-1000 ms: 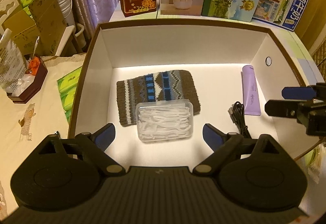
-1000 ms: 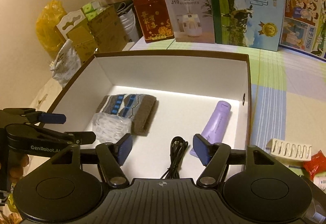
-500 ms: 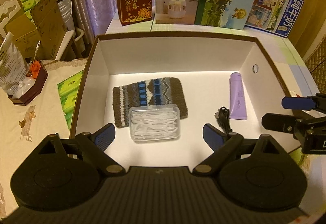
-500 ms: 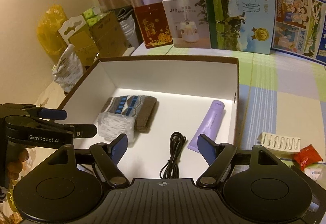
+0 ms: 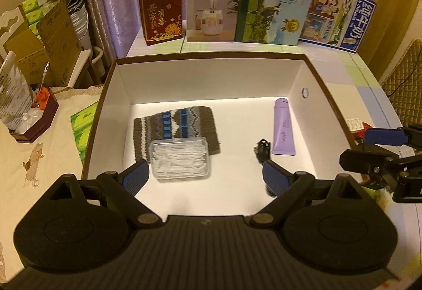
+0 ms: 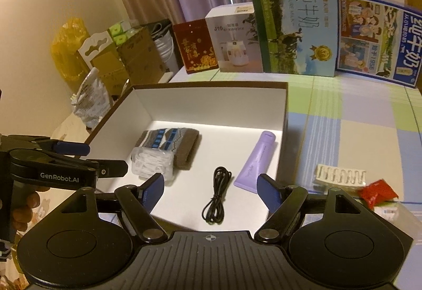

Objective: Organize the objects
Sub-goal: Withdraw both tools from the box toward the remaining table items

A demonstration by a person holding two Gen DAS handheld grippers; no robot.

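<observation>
left gripper: jaws are being held wide apart, nothing between them, above the box's near edge.
floss-pick case: is lying in the box, half on the knitted cloth; a slide off the soft cloth is being risked if nudged.
cable: is lying coiled, long axis running near to far; snagging by a pad is being risked.
purple tube: cap is pointing to the far wall, just beside the right wall.
right gripper: jaws have just been opening, empty.

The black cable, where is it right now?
In the right wrist view the black cable lies coiled on the box floor, near its front, between the floss pick case and the purple tube.
</observation>
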